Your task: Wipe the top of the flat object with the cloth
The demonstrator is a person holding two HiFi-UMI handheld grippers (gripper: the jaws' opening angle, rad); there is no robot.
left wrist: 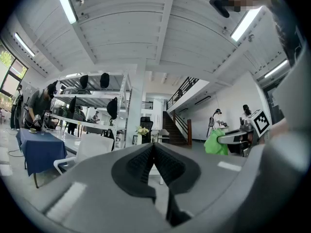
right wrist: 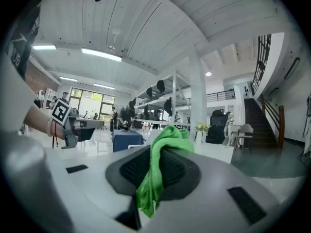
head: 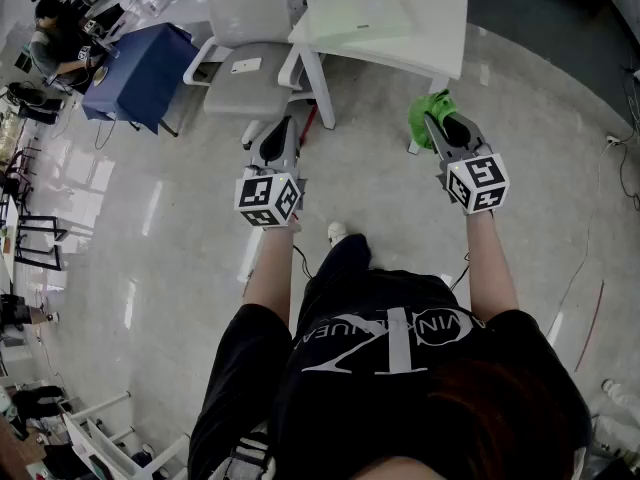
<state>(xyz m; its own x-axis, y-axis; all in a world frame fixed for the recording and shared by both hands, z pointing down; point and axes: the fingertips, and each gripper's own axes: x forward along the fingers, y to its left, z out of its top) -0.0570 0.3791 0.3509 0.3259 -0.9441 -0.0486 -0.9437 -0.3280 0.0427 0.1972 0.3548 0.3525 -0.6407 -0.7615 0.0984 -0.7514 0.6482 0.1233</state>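
Observation:
My right gripper [head: 440,128] is shut on a bright green cloth [head: 430,115], which bunches over the jaw tips and hangs down between the pads [right wrist: 158,178]. My left gripper [head: 288,126] is shut with nothing in it, its pads meeting in the left gripper view [left wrist: 153,149]. Both are held about level in front of me, short of the white table [head: 440,28]. On that table lies a pale green flat board [head: 365,13]. From the left gripper view the right gripper [left wrist: 238,137] and its cloth [left wrist: 215,142] show at the right.
A white chair [head: 245,48] stands left of the table, in front of my left gripper. A blue-covered table [head: 140,68] with a seated person is further left. I stand on a glossy floor [head: 150,228]; a cable [head: 590,268] runs along it at the right.

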